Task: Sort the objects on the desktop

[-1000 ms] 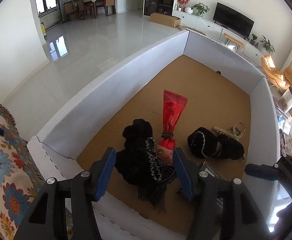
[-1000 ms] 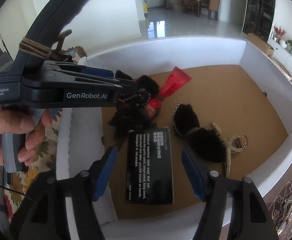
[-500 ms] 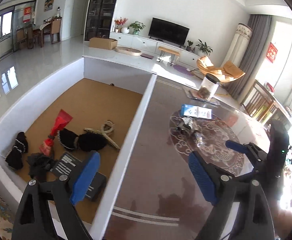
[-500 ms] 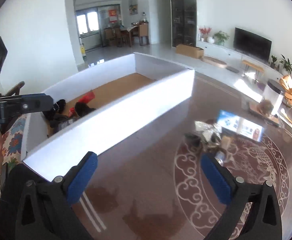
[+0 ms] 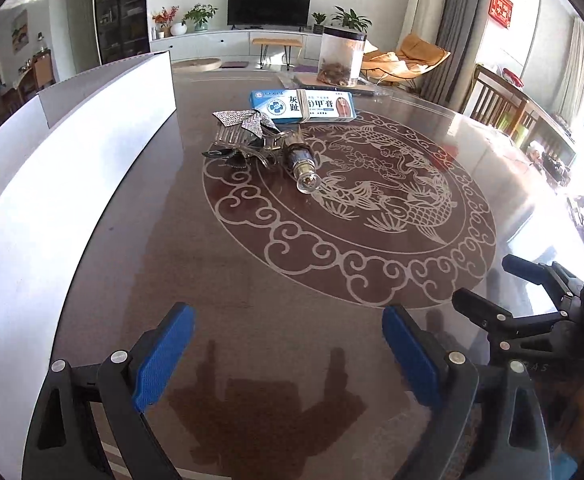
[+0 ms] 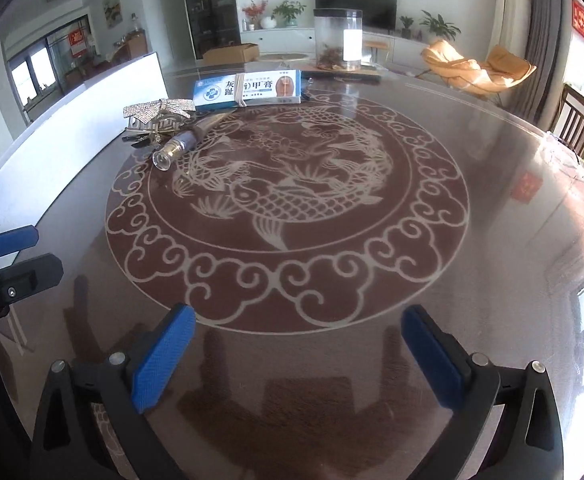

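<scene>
A blue-and-white ointment box (image 5: 303,106) (image 6: 249,88) lies at the far side of the glossy brown table. In front of it sit a sparkly silver bow hair comb (image 5: 244,126) (image 6: 160,112) and a small glass bottle (image 5: 302,162) (image 6: 176,149) on its side. My left gripper (image 5: 288,360) is open and empty, low over the near table. My right gripper (image 6: 298,356) is open and empty too, over the near edge of the fish pattern. Each gripper shows at the edge of the other's view.
A white-walled box (image 5: 72,152) (image 6: 92,100) runs along the left of the table. A clear jar (image 5: 342,56) (image 6: 338,40) stands at the far edge on a flat tray. Chairs (image 5: 504,104) stand at the right.
Both grippers have swung right, out of the white box where they hovered over black cloth items and a black card, to face the table's loose objects. Both are open wider.
</scene>
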A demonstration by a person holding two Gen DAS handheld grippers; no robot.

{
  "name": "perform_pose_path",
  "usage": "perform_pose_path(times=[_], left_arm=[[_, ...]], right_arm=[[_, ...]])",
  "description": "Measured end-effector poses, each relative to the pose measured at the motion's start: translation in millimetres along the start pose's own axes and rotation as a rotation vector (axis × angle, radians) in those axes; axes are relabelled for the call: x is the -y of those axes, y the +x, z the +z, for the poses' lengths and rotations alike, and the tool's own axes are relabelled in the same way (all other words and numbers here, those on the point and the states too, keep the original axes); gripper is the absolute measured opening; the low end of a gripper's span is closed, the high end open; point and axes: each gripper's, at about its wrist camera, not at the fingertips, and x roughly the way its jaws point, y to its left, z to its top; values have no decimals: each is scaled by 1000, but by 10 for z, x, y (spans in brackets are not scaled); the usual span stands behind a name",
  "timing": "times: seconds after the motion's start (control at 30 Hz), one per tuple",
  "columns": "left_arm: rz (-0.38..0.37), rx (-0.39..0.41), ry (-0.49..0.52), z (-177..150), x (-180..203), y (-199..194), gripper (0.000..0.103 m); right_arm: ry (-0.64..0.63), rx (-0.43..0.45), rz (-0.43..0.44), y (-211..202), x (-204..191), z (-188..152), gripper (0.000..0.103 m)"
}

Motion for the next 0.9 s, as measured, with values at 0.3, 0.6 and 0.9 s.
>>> perform_pose_path(times=[0.3,0.6,0.9], left_arm=[[26,6,-66,-177,-264,147,96],[49,4,-72,-174,-299,165,102],[96,-35,4,-197,-163,233,103]], right_arm=[[-39,-23,-24,90,-127,-13,103],[-39,-24,-25,87,-125,-17,103],[-38,-24,-26,80,-125,-19,103]])
